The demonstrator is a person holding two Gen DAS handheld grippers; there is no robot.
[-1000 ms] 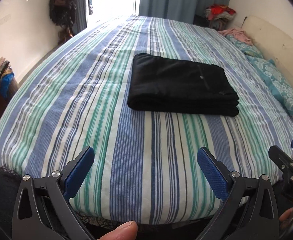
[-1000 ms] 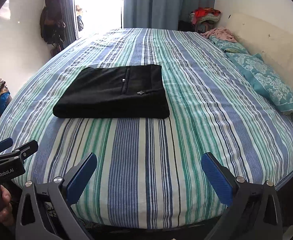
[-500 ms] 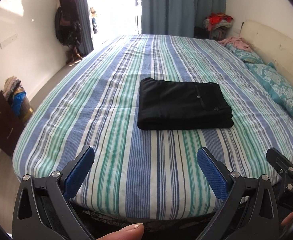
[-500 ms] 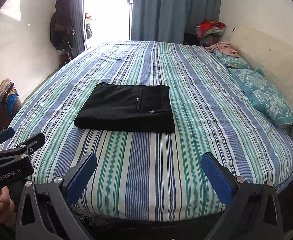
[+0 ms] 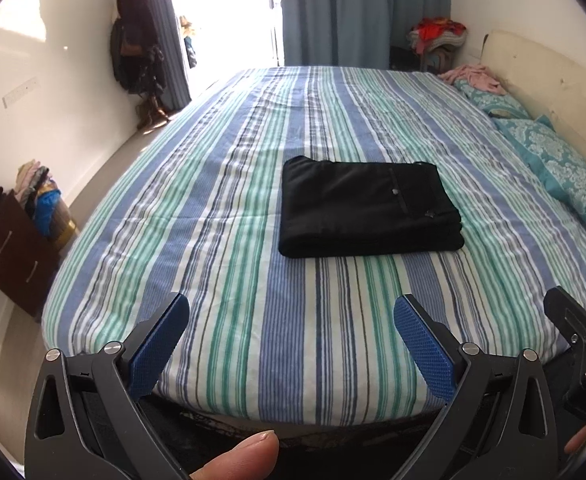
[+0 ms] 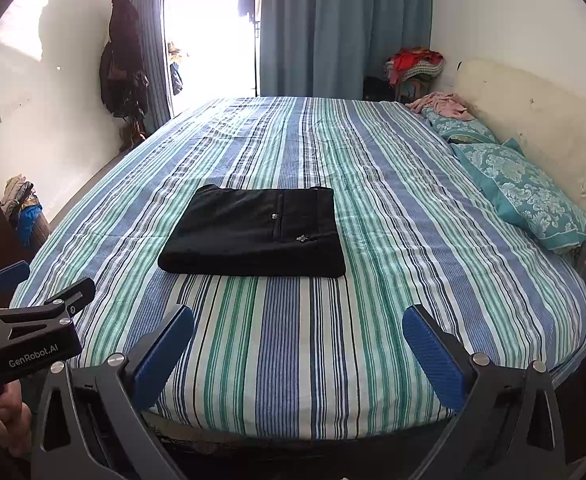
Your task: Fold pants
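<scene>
One pair of black fabric pants (image 5: 367, 210), folded into a flat rectangle, is lying near the middle of the blue, green and white striped bed (image 5: 229, 264). Two blue-padded tongs, left tongs (image 5: 291, 342) and right tongs (image 6: 297, 350), are hovering wide open and empty over the near bed edge, well apart from the pants. Striped sheet is lying bare on every side of them. Two teal patterned pillows (image 6: 527, 192) are lining the right edge; the fold's underside is hidden.
</scene>
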